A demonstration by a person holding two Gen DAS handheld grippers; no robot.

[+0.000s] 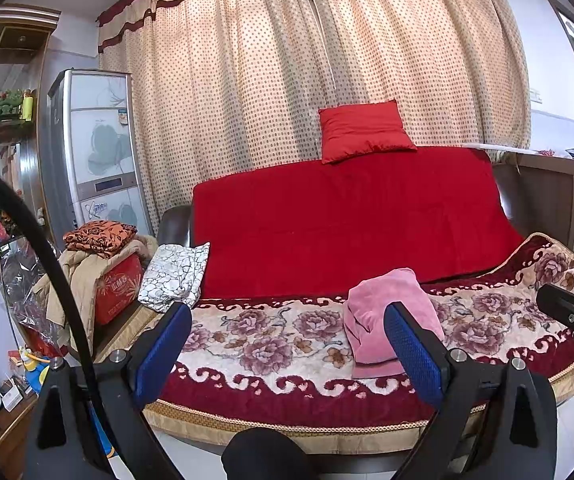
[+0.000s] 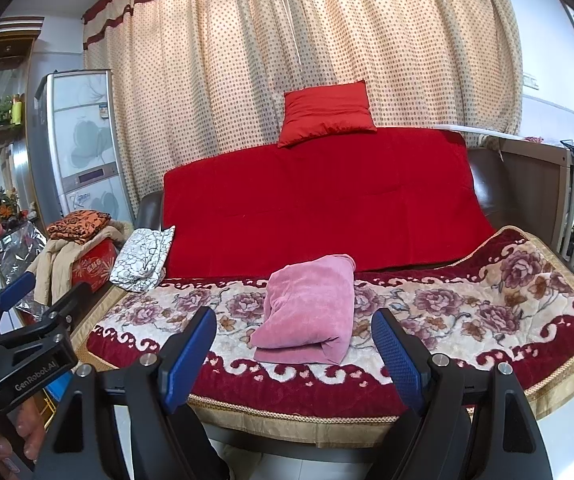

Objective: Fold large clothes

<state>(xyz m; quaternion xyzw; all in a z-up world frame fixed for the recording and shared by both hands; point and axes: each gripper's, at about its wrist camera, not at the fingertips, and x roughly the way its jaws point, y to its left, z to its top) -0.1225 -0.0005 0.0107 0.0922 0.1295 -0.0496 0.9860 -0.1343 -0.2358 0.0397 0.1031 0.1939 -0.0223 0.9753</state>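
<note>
You had one folded pink garment (image 2: 311, 308) near the middle of the frame, on one floral blanket (image 2: 467, 312) that covered the sofa seat. One red throw (image 2: 319, 204) draped the sofa back, and one red cushion (image 2: 325, 114) sat on top of it. At the left edge of the sofa there was one black-and-white patterned cloth (image 2: 143, 258). Farther left you had one orange-and-black folded cloth (image 2: 79, 224) on one beige coat (image 2: 57, 260), over one red box (image 2: 93, 266). Two grippers were in view, each with two blue-padded fingers (image 2: 191, 356), four in all.
</note>
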